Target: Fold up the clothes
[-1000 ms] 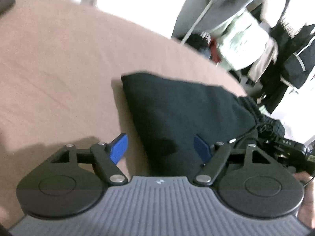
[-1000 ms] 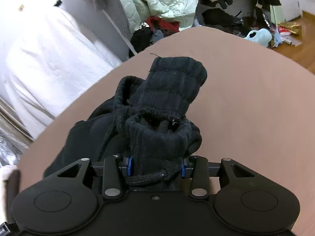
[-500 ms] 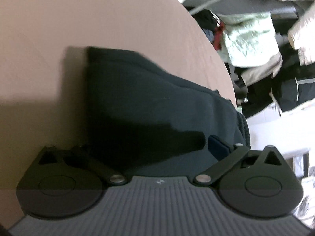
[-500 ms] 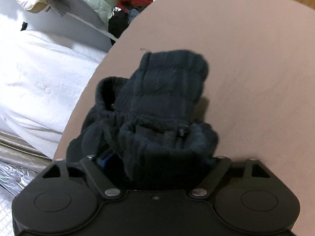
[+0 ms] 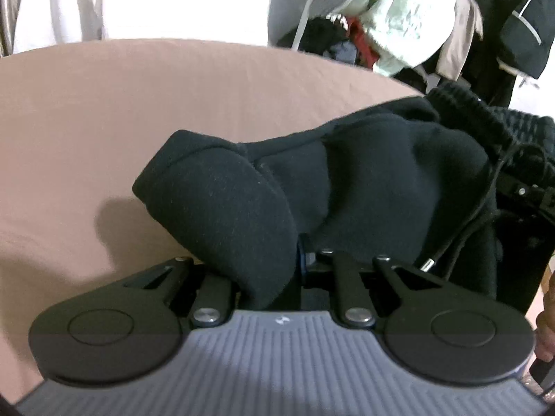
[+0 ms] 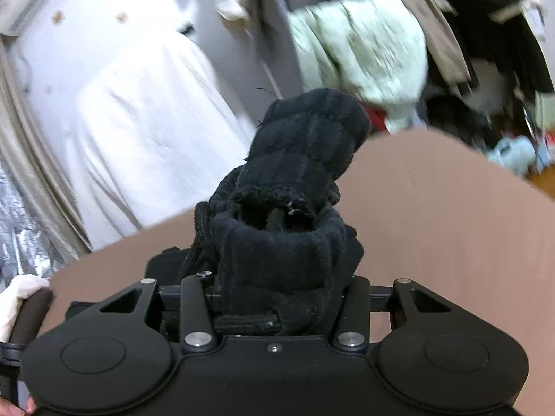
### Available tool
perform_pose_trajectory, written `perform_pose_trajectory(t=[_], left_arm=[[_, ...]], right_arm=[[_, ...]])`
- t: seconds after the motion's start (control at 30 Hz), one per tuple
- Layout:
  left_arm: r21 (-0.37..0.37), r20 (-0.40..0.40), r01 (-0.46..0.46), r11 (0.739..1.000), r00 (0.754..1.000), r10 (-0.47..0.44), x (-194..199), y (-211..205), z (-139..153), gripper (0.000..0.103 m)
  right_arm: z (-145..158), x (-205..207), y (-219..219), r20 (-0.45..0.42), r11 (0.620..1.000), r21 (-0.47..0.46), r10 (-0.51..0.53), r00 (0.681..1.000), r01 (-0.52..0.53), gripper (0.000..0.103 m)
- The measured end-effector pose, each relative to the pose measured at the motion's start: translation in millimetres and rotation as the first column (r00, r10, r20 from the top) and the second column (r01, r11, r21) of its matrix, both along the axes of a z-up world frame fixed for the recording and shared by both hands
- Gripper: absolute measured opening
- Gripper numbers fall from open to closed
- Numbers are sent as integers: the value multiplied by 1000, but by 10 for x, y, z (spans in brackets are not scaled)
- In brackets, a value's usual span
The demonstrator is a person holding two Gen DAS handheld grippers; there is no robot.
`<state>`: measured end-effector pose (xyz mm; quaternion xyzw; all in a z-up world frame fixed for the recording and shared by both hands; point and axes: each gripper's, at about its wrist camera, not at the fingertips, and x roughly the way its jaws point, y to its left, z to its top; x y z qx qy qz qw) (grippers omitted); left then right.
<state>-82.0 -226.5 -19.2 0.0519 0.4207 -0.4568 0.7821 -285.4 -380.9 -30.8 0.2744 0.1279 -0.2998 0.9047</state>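
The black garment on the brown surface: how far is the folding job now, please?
Done: the black garment looks already doubled into a thick bundle, though how neatly cannot be told. In hand: the left gripper pinches its smooth folded end and the right gripper pinches its ribbed cuff, lifting it above the brown surface. Left: probably setting the bundle down and letting go.

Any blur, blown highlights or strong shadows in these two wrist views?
Left wrist: white backdrop overexposed, black fleece garment sharp, casting a shadow on the brown bedsheet. Right wrist: hanging pale green jacket motion-smeared, black ribbed cuff fairly sharp.
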Motion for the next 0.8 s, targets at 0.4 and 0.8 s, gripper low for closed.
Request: perform_pose_trajectory(t=[0.4,0.8], left_arm=[[18,168,-9,1000,986,6,-256,400,745,15],[41,14,-39,998,999,38,-207,1074,328,15]], right_arm=[[185,-222,230,168,994,5,105,980,-107,49],[268,-45,718,85,961,-34,277,957,-275,49]])
